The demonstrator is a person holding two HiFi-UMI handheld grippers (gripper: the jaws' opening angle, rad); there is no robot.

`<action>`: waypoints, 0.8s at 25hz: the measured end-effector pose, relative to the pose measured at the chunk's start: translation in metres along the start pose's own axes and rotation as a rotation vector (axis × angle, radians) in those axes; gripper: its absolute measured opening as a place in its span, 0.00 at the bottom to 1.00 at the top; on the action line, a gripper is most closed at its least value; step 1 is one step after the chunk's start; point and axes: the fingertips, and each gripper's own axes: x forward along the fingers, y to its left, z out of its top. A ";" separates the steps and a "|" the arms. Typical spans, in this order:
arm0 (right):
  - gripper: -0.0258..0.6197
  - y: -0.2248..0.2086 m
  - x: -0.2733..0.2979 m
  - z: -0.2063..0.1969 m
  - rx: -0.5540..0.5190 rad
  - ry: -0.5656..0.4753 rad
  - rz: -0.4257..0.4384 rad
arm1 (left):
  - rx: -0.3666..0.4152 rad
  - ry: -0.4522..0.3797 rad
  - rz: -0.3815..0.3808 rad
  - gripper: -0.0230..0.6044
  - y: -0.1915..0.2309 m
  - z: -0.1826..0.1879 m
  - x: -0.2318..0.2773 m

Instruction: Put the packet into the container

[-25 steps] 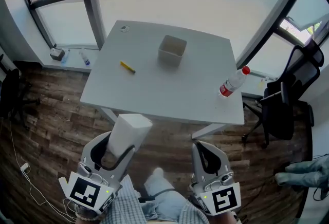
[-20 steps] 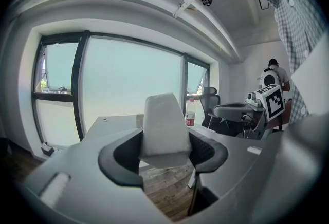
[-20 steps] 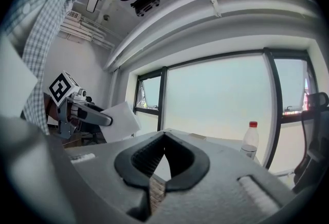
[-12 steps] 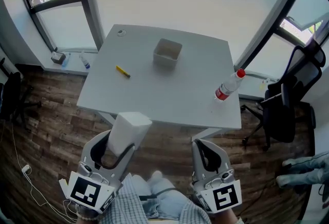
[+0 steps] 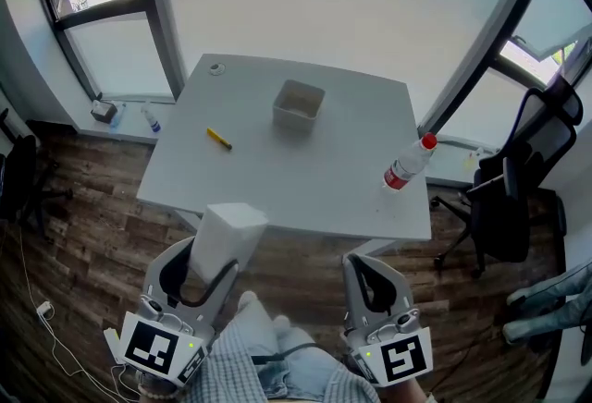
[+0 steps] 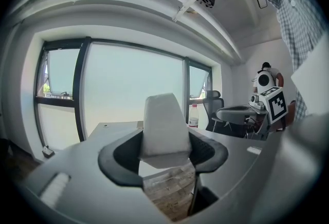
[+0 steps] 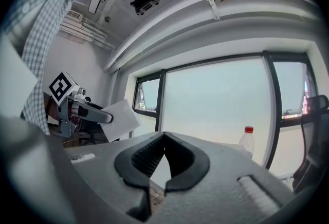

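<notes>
Between the jaws of your left gripper (image 5: 215, 264) stands the white packet (image 5: 228, 230). It is pinched by its lower end, so most of it sticks out past the fingertips. The jaws sit fairly wide because the packet is bulky, and both pads press on its sides. That grip leaves the far end free, which should suit lowering it into an open-topped box.

Ahead of that gripper and a little to its right, well apart from it, the container (image 5: 298, 105) sits mouth-up on the table (image 5: 305, 193), past the middle. You are short of the table's near edge, so the packet hangs over the wooden floor (image 5: 83, 235), not yet over the tabletop.

You hold the left gripper close in front of your body, pointing forward with its tip dipped slightly. Your right gripper (image 5: 372, 274) rides beside it on the right, roughly parallel and about level. Its jaws are closed tip to tip with nothing between them, seemingly parked as a spare.

A yellow pen (image 5: 218, 139) lies ahead and left of the left gripper. A bottle (image 5: 405, 165) stands ahead and right of the right one. Neither seems to block a straight reach to the container.
</notes>
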 end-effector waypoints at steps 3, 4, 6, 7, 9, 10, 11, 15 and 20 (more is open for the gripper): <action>0.04 -0.005 0.003 -0.005 -0.010 0.020 -0.011 | -0.011 0.006 0.001 0.44 0.003 -0.005 0.002; 0.04 -0.007 0.004 -0.007 -0.007 0.025 -0.015 | -0.012 0.009 0.000 0.44 0.003 -0.007 0.004; 0.04 -0.012 0.008 -0.009 0.000 0.030 -0.027 | -0.010 0.012 -0.005 0.44 0.005 -0.009 0.008; 0.04 -0.014 0.010 -0.009 0.003 0.030 -0.032 | -0.010 0.011 -0.006 0.44 0.006 -0.008 0.011; 0.04 -0.016 0.016 -0.008 0.002 0.027 -0.041 | -0.017 0.007 -0.002 0.44 0.011 -0.006 0.016; 0.04 -0.018 0.019 -0.007 0.001 0.025 -0.044 | -0.023 0.004 -0.002 0.44 0.014 -0.004 0.019; 0.04 -0.019 0.022 -0.006 -0.001 0.023 -0.047 | -0.026 0.001 -0.004 0.44 0.017 -0.002 0.022; 0.04 -0.027 0.031 -0.006 -0.009 0.026 -0.062 | -0.010 0.003 -0.022 0.44 0.024 0.004 0.037; 0.04 -0.036 0.047 -0.006 -0.006 0.042 -0.084 | -0.005 0.021 -0.049 0.44 0.034 0.007 0.058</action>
